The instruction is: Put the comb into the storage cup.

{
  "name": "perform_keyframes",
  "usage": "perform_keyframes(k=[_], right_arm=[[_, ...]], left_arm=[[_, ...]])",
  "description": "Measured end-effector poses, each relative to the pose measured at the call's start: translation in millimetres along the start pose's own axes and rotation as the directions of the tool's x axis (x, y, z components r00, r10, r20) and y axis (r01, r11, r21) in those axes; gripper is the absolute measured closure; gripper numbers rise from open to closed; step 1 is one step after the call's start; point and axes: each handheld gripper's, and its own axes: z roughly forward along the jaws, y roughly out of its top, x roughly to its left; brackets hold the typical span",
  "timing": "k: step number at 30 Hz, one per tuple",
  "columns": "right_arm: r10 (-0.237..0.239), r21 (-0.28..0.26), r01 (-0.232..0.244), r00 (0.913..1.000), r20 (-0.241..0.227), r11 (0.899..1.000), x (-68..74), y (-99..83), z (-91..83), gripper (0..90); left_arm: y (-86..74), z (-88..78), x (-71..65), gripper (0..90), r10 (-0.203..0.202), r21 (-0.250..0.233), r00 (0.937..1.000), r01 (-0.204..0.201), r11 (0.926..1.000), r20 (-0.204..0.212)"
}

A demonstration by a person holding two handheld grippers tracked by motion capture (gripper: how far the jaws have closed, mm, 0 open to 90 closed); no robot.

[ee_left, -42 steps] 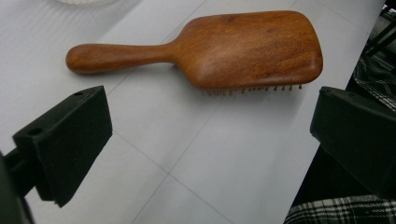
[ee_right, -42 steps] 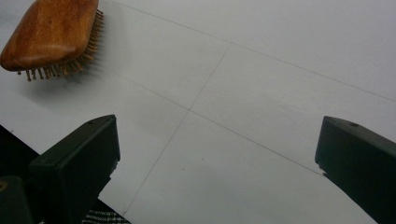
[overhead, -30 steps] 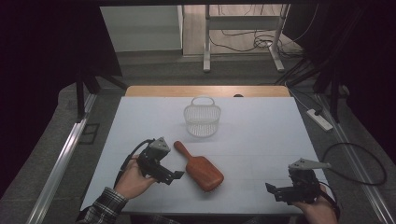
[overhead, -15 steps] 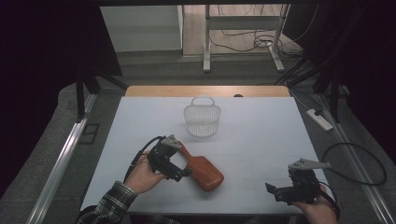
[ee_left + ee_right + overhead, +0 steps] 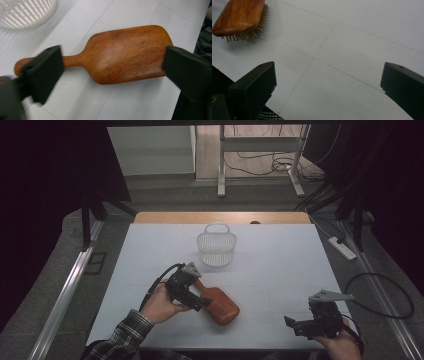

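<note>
A wooden hairbrush (image 5: 223, 307) lies bristles down on the white table (image 5: 280, 265), handle toward the back left. My left gripper (image 5: 197, 301) is over its handle. In the left gripper view the hairbrush (image 5: 125, 52) lies lengthwise between the jaws, one over the handle, the other at the head's end. The left gripper (image 5: 112, 66) has just been closing, and I see no pad pressing on the wood. My right gripper (image 5: 296, 326) rests open at the front right; in the right gripper view the right gripper (image 5: 328, 82) spans bare table, the hairbrush (image 5: 239, 17) far off.
A white slatted basket (image 5: 216, 249) with a handle stands behind the brush at the table's middle; the basket (image 5: 25, 12) appears at top left of the left gripper view. A wooden edge runs along the table's back. Cables and a power strip (image 5: 341, 248) lie on the floor to the right.
My left gripper has moved right, from beside the brush's handle to over it, and now hides the handle in the high view. The right gripper and the brush have stayed put.
</note>
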Motion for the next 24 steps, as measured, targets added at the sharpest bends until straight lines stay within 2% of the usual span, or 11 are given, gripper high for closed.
perform_keyframes(k=[2,3,5,6,7,8,9,10,15,21,24], right_arm=[[0.0,0.0,0.0,1.0,0.001,1.0,0.1,0.0,0.0,0.5],[0.0,0.0,0.0,1.0,0.001,1.0,0.1,0.0,0.0,0.5],[-0.001,0.0,0.001,1.0,0.0,1.0,0.1,0.0,-0.1,0.5],[-0.001,0.0,0.001,1.0,0.0,1.0,0.1,0.0,-0.1,0.5],[0.0,0.0,0.0,1.0,-0.001,1.0,0.0,0.0,0.0,0.5],[0.0,0.0,0.0,1.0,-0.001,1.0,0.0,0.0,0.0,0.5],[0.0,0.001,0.0,1.0,-0.001,1.0,0.0,0.0,0.0,0.6],[0.0,0.001,0.0,1.0,-0.001,1.0,0.0,0.0,0.0,0.6],[-0.001,-0.001,0.001,1.0,-0.001,1.0,0.2,-0.1,-0.2,0.7],[0.0,-0.001,0.0,1.0,0.0,1.0,0.0,-0.1,-0.2,0.9],[-0.002,-0.002,0.002,1.0,0.002,1.0,0.4,-0.1,-0.3,1.0]], left_arm=[[0.2,-0.2,0.1,24.5,0.003,-0.001,1.0,-0.003,1.0,0.005],[0.4,-0.1,0.2,24.5,0.006,0.0,0.9999,-0.006,1.0,0.014],[0.6,0.5,0.1,35.1,0.011,0.003,0.9997,-0.011,0.9999,0.022],[0.5,0.8,0.1,40.8,0.015,0.006,0.9996,-0.015,0.9999,0.025],[0.2,1.2,0.3,50.6,0.016,0.009,0.9995,-0.016,0.9998,0.027],[-0.1,1.4,0.5,50.6,0.014,0.01,0.9995,-0.014,0.9998,0.03],[-0.4,1.6,0.9,60.3,0.013,0.013,0.9994,-0.013,0.9998,0.034],[-0.9,1.4,1.0,60.3,0.01,0.009,0.9994,-0.01,0.9999,0.033],[-2.9,0.4,2.1,89.1,0.001,0.003,0.9987,-0.001,1.0,0.051],[-5.8,5.1,-2.2,89.3,0.008,0.028,0.998,-0.01,0.9996,0.063],[-10.2,9.9,-6.0,89.3,-0.003,0.039,0.9975,0.001,0.9992,0.07]])
